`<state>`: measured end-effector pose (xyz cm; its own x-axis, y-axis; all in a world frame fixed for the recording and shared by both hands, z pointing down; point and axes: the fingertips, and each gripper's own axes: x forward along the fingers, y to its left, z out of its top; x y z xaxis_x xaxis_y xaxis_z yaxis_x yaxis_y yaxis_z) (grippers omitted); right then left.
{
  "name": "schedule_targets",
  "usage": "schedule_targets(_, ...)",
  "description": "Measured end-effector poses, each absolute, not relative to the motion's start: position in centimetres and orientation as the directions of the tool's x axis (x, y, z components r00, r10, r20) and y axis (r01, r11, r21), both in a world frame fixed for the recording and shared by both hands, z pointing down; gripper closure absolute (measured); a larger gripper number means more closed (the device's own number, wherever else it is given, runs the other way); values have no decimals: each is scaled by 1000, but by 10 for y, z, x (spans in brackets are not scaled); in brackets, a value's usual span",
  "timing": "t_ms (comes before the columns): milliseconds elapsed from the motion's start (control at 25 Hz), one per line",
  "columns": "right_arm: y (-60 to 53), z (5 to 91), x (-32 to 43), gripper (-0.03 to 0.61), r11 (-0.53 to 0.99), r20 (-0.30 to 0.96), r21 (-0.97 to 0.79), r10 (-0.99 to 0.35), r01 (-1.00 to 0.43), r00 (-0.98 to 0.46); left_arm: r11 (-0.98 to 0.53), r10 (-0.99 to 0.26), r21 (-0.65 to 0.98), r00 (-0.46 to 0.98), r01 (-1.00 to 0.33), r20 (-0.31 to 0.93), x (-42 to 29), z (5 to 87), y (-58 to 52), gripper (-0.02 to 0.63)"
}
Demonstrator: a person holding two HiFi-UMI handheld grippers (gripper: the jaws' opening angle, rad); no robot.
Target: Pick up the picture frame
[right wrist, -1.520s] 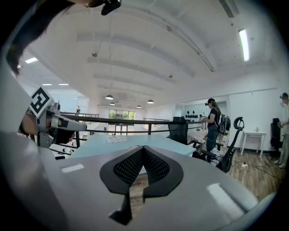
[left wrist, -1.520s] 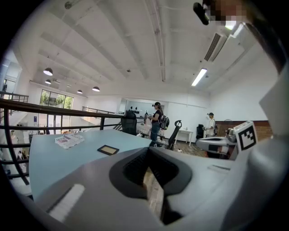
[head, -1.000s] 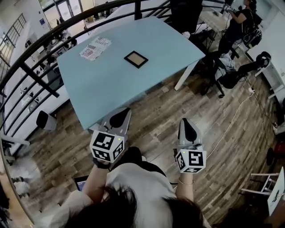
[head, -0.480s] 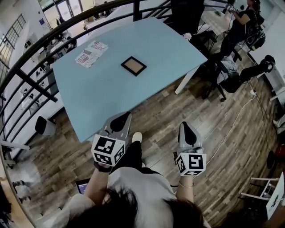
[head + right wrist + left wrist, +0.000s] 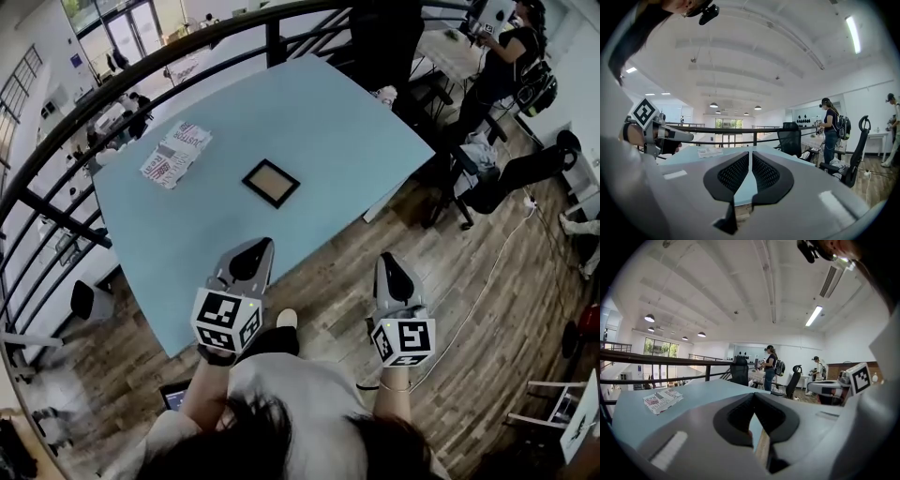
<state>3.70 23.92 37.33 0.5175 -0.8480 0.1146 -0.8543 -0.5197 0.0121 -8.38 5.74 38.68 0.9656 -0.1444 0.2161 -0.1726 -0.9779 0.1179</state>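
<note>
The picture frame (image 5: 270, 183), small, black-rimmed with a tan inside, lies flat near the middle of the light blue table (image 5: 319, 122). Both grippers hover over the wooden floor short of the table's near edge, pointing toward it. My left gripper (image 5: 251, 253) is shut and holds nothing, its tip just at the table's edge. My right gripper (image 5: 390, 266) is also shut and holds nothing, and stands right of the table's corner. In the left gripper view the jaws (image 5: 753, 398) meet in front of the table (image 5: 693, 394). The frame shows in neither gripper view.
A folded newspaper (image 5: 175, 153) lies on the table's far left. A black railing (image 5: 112, 94) curves behind the table. An office chair (image 5: 450, 159) and a person with a backpack (image 5: 502, 52) stand at the right. A cable (image 5: 487, 272) runs across the floor.
The table and the frame have come closer and lower in the head view as both grippers travelled toward them. Both stayed shut.
</note>
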Motion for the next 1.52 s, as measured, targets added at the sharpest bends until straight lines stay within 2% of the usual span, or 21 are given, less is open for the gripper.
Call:
schedule_targets(160, 214, 369, 58, 572, -510, 100, 0, -856, -860, 508, -980, -139, 113, 966, -166, 220, -62, 387, 36, 557)
schedule_targets(440, 179, 368, 77, 504, -481, 95, -11, -873, -876, 478, -977, -149, 117, 962, -179, 230, -47, 392, 8, 557)
schedule_targets(760, 135, 380, 95, 489, -397, 122, -18, -912, -918, 392, -955, -225, 133, 941, -265, 254, -44, 406, -20, 557)
schedule_targets(960, 82, 388, 122, 488, -267, 129, -24, -956, -963, 262, -904, -361, 139, 896, -404, 259, -39, 414, -58, 557)
schedule_targets(1280, -21, 387, 174, 486, 53, 135, -24, -989, -998, -56, -731, -613, 162, 743, -663, 270, -18, 420, -102, 557)
schedule_targets(1520, -63, 388, 195, 486, 212, 143, -30, -966, -977, -214, -619, -712, 185, 645, -763, 278, -6, 424, -115, 555)
